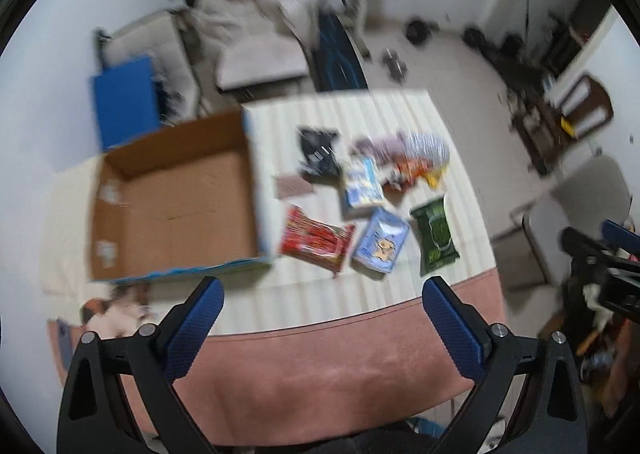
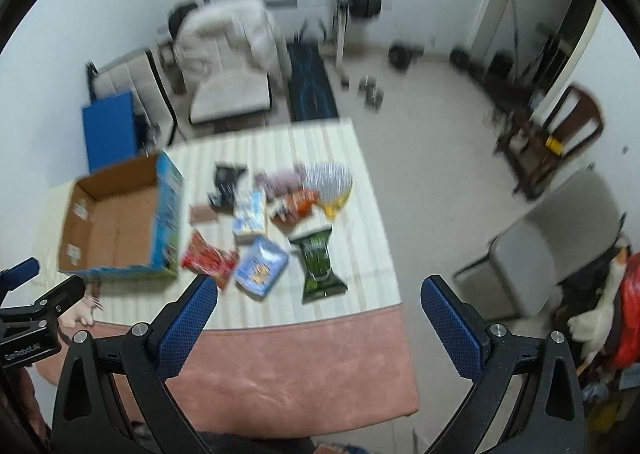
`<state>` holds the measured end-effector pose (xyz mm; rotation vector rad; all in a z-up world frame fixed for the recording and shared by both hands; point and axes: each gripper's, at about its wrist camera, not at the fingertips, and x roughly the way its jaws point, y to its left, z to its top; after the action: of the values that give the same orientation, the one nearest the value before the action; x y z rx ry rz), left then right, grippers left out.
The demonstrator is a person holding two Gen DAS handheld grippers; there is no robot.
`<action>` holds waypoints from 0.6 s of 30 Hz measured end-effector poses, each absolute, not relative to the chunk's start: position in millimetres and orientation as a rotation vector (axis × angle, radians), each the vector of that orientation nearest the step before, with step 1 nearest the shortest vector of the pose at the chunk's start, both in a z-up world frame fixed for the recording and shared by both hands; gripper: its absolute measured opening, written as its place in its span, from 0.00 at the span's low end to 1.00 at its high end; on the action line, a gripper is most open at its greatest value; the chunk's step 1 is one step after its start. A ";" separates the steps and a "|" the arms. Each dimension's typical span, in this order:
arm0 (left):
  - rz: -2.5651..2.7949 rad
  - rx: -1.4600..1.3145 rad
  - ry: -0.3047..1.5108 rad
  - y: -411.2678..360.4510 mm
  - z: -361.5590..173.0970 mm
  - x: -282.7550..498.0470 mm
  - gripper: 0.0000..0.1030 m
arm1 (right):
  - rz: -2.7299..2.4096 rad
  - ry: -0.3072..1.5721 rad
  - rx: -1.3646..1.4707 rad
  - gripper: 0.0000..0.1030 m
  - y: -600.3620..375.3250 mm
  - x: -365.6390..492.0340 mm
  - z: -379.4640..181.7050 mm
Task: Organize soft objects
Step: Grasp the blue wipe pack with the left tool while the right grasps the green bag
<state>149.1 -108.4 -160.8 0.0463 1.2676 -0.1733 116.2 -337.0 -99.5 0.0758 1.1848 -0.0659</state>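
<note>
Both views are blurred. An empty open cardboard box (image 1: 172, 198) (image 2: 116, 222) stands at the left of a striped table (image 1: 360, 114) (image 2: 280, 142). To its right lie soft packets: a red one (image 1: 316, 240) (image 2: 208, 260), a light blue one (image 1: 382, 242) (image 2: 260, 264), a green one (image 1: 436, 238) (image 2: 320, 266), a black one (image 1: 318, 152) (image 2: 226, 184) and several more behind. My left gripper (image 1: 322, 290) is open and empty, high above the table's near edge. My right gripper (image 2: 318, 290) is open and empty, above the near right corner.
A pink cloth (image 1: 340, 358) (image 2: 288, 362) covers the table's near edge. A grey folding chair (image 2: 560, 238) stands to the right. Grey seats (image 1: 256, 46), a blue board (image 1: 124, 102) and gym gear (image 2: 352, 2) stand behind the table.
</note>
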 end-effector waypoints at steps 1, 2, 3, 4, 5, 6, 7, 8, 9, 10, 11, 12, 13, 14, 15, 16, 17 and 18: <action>-0.201 0.065 1.296 -122.8 -181.5 162.0 0.94 | -0.061 1.222 0.085 1.00 -345.1 125.8 -123.4; -0.211 0.089 1.315 -133.9 -197.4 170.5 0.93 | -0.056 1.277 0.092 1.00 -354.0 142.4 -158.9; -0.228 0.114 1.341 -146.2 -217.2 180.0 0.93 | -0.049 1.311 0.099 1.00 -358.8 152.9 -181.8; -0.247 0.135 1.373 -157.0 -237.3 189.0 0.93 | -0.045 1.343 0.106 1.00 -367.1 161.9 -206.1; -0.255 0.153 1.396 -163.7 -253.1 195.0 0.90 | -0.037 1.382 0.113 1.00 -371.7 173.4 -231.9; -0.270 0.164 1.427 -172.0 -273.7 201.6 0.88 | -0.015 1.422 0.134 0.99 -375.9 185.1 -261.3; -0.277 0.173 1.452 -176.6 -288.4 206.2 0.85 | -0.007 1.451 0.145 0.98 -378.6 193.3 -280.5; -0.282 0.180 1.476 -180.0 -301.2 209.6 0.85 | 0.001 1.485 0.148 0.97 -381.1 204.5 -308.9; -0.288 0.180 1.504 -184.2 -317.6 214.4 0.85 | 0.008 1.504 0.151 0.97 -383.1 211.4 -324.7; -0.292 0.183 1.518 -186.0 -326.1 217.0 0.85 | 0.011 1.524 0.153 0.95 -383.6 216.8 -340.4; -0.294 0.186 1.527 -188.9 -334.4 220.1 0.85 | 0.022 1.552 0.164 0.95 -383.2 224.4 -361.4; -0.300 0.190 1.540 -191.4 -343.9 224.3 0.85 | 0.029 1.568 0.171 0.94 -383.0 229.5 -374.5; -0.312 0.194 1.553 -194.8 -351.3 226.2 0.85 | 0.035 1.589 0.184 0.93 -382.6 233.4 -388.9; -0.323 0.195 1.562 -198.0 -357.3 228.0 0.85 | 0.042 1.608 0.199 0.92 -381.6 235.9 -399.6; -0.339 0.195 1.575 -202.0 -362.9 229.4 0.85 | 0.050 1.620 0.211 0.89 -380.7 237.3 -407.2; -0.349 0.195 1.585 -204.7 -367.5 231.5 0.85 | 0.058 1.631 0.224 0.86 -379.4 238.5 -414.6; -0.359 0.198 1.595 -208.0 -372.5 233.7 0.85 | 0.068 1.642 0.234 0.85 -377.6 239.0 -421.3; -0.372 0.207 1.604 -212.7 -376.6 233.5 0.85 | 0.077 1.651 0.242 0.80 -376.3 239.4 -426.5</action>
<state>233.5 -212.7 -376.6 0.2075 1.6044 -0.3716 239.4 -376.3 -426.5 0.2423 1.6511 0.0770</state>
